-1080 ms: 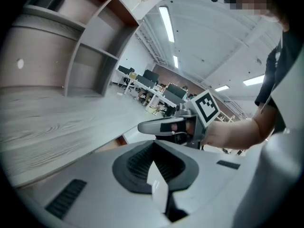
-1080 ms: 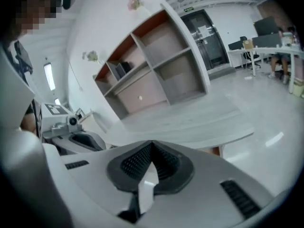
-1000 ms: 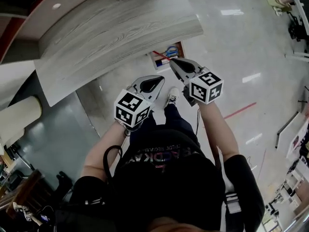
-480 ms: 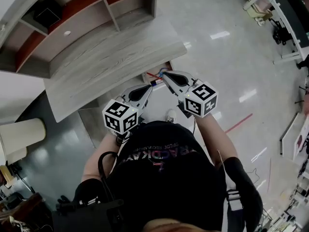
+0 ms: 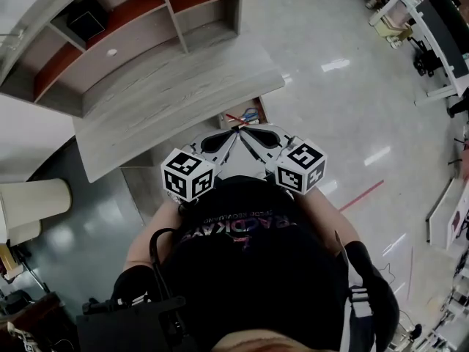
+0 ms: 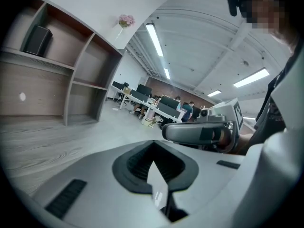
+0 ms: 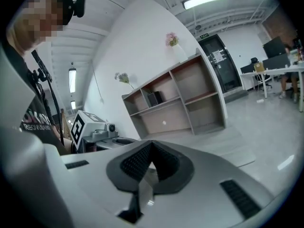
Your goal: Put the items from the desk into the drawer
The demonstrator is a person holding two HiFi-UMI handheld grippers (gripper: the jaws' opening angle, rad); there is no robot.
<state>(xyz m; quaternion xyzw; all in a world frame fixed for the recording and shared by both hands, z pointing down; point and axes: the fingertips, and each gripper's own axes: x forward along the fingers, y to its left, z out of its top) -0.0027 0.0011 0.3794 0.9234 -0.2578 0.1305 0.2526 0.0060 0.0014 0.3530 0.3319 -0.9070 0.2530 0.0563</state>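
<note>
Person: a person in a black printed T-shirt [image 5: 242,248] is nearest, with both forearms bent up before the chest.
Left gripper: the grey-and-white left gripper [image 5: 231,137], with a black-and-white marker cube at its back, points away from the chest. Its black ridged pads meet and nothing is between them.
Right gripper: the matching right gripper [image 5: 246,133] is closed and empty too. Its tip is just beside the left gripper's tip, so the pair forms a V.
Drawer: the small open wooden drawer [image 5: 245,114] lies just past both tips, under the desk's front edge. Red and blue things lie inside, too small to name.
Desk: the pale grey wood-grain desk top [image 5: 168,94] spreads beyond the tips and to the left of them.
Shelves: a grey open shelf unit with red-brown backs [image 5: 146,20] stands behind the desk. A black box [image 5: 86,17] sits in one compartment.
Floor: the glossy pale floor [image 5: 352,101] extends right of the right gripper.
Far end: white office desks [image 6: 142,101] stand well beyond the left gripper.
</note>
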